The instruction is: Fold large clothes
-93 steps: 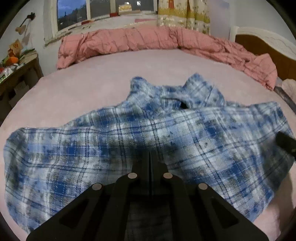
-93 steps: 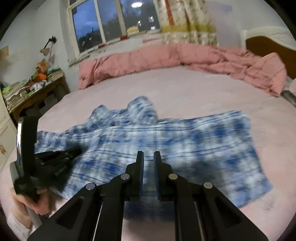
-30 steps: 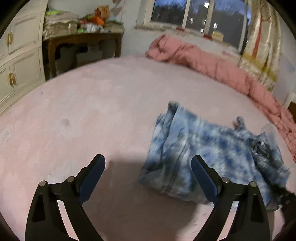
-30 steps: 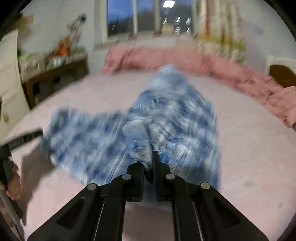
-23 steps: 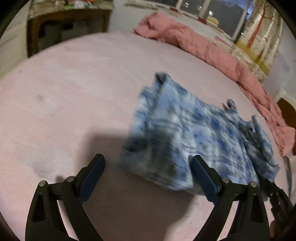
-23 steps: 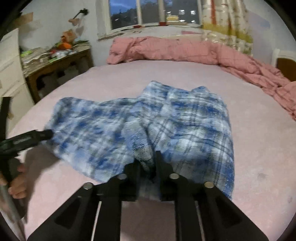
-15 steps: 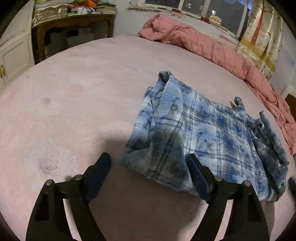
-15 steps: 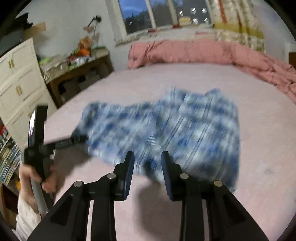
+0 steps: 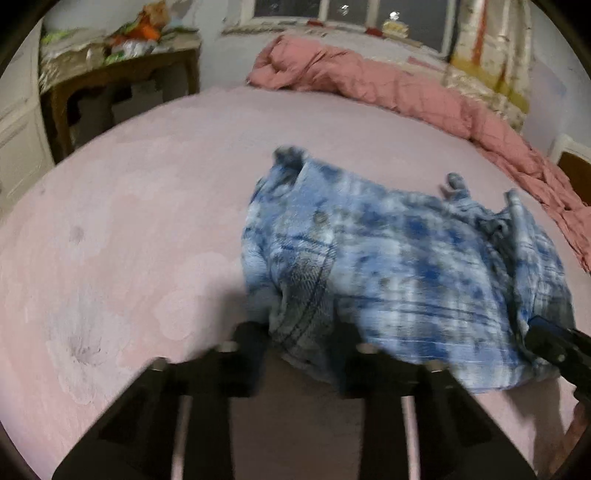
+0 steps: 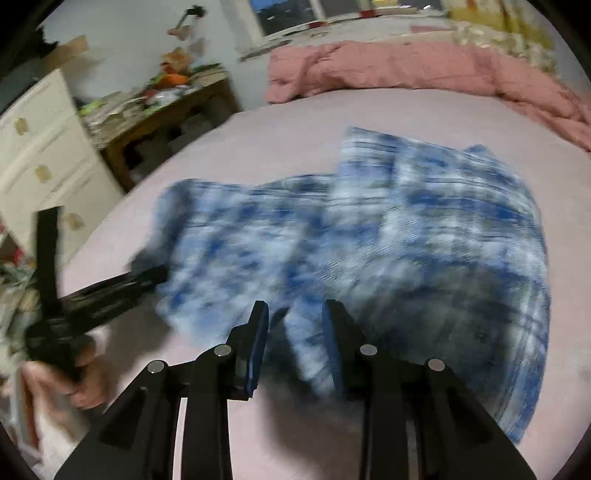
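A blue plaid shirt (image 9: 406, 266), folded over on itself, lies on the pink bed (image 9: 129, 221). In the blurred left wrist view my left gripper (image 9: 297, 332) is at the shirt's near left corner. Its jaws are closing, and a bunched fold of cloth fills the gap between them. The right wrist view shows my right gripper (image 10: 295, 325) low over the shirt (image 10: 406, 240) at its near edge. Its jaws stand a little apart with a cloth edge lying between them, not pinched. A hand (image 10: 86, 384) holds the left gripper (image 10: 110, 288) at the shirt's left end.
A rumpled pink quilt (image 9: 388, 88) runs along the far side of the bed under a window (image 10: 288, 11). At the left stand a cluttered wooden table (image 10: 166, 110) and white drawers (image 10: 48, 155). A wooden headboard (image 9: 572, 173) is at the right.
The shirt, spread flat at first, now lies folded over. The right gripper let go of it and opened a little. The left jaws went from wide apart to narrow around the shirt's corner.
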{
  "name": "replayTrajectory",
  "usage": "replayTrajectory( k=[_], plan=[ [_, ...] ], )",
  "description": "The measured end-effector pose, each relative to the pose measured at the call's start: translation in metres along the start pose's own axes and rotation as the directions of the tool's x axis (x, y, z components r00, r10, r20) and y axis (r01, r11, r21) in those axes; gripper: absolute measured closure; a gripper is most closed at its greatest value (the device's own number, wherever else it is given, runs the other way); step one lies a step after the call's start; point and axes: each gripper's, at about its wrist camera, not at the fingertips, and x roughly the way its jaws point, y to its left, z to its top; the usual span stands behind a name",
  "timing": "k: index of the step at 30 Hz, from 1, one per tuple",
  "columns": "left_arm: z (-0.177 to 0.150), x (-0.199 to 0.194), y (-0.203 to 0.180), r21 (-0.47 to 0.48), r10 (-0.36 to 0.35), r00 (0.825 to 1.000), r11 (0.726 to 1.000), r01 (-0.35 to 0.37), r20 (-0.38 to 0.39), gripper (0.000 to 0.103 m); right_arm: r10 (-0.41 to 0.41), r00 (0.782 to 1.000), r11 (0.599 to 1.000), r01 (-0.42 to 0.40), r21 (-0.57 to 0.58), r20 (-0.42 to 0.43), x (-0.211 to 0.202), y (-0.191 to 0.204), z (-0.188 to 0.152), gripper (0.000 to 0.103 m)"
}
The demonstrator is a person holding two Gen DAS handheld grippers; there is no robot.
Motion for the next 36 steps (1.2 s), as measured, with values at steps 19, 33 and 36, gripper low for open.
replayTrajectory(
  k=[19, 33, 36],
  plan=[
    [0.045, -0.108, -0.148, 0.253, -0.453, 0.864, 0.882, 0.398, 0.221, 0.089, -0.543, 0.814, 0.801, 0.429, 0.416, 0.207, -0.120, -0.166, -0.049, 0.058],
    [-0.030, -0.030, -0.258, 0.472, -0.505, 0.861, 0.745, 0.472, -0.063, 0.085, -0.600, 0.733, 0.786, 0.466, 0.407, 0.320, -0.139, -0.139, -0.050, 0.058],
    [-0.027, -0.041, -0.245, 0.394, -0.590, 0.800, 0.714, 0.579, -0.108, 0.067, -0.481, 0.801, 0.853, 0.333, 0.402, 0.357, -0.141, -0.143, -0.047, 0.058]
  ],
)
